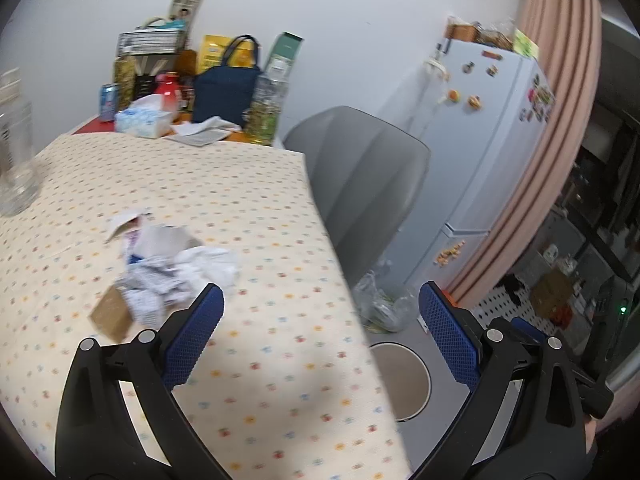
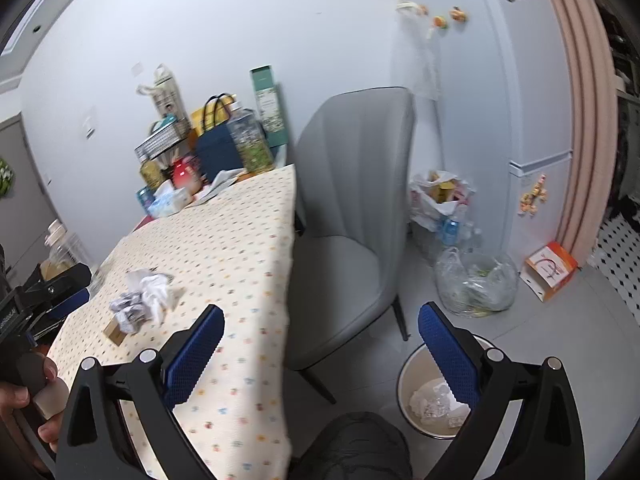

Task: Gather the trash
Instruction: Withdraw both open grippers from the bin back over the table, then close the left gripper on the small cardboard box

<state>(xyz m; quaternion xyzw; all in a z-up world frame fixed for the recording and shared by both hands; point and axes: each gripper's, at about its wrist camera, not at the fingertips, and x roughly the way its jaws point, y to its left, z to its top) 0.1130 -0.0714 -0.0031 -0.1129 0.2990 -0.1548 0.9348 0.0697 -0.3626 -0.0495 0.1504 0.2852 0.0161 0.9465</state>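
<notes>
Left hand-held gripper (image 1: 320, 320): jaws are held wide apart, nothing is held between the blue pads. It is positioned above the near edge of the table (image 1: 248, 184), which is covered with a cream cloth printed with small coloured motifs.

Right hand-held gripper (image 2: 320, 334): jaws are likewise spread wide, nothing is gripped. It is held over the table corner and the floor beside it.

Trash on the table: a pile of crumpled paper (image 1: 180, 268) is seen near the left gripper's left finger, just ahead of it, not touched. A small brown cardboard piece (image 1: 112, 314) lies against the near side of the pile. The same pile (image 2: 140, 300) and cardboard piece (image 2: 114, 330) are seen in the right wrist view, well left of the right gripper.

Waste bin (image 2: 404, 384): a round, light-coloured bin stands on the floor beside the table, below the right gripper's right finger. Crumpled pale paper (image 2: 432, 400) is seen inside it. In the left wrist view the bin (image 1: 400, 380) is partly hidden by the table edge.

Other items noted: a grey chair (image 2: 352, 208) is drawn up to the table side; a clear plastic bag (image 2: 476, 280) sits on the floor beyond the bin; a white fridge (image 1: 492, 128) with magnets stands behind. A clear glass jar (image 1: 16, 160) stands at the far left of the table. Bags, bottles and a tissue pack (image 1: 142, 120) are crowded at the table's far end.
</notes>
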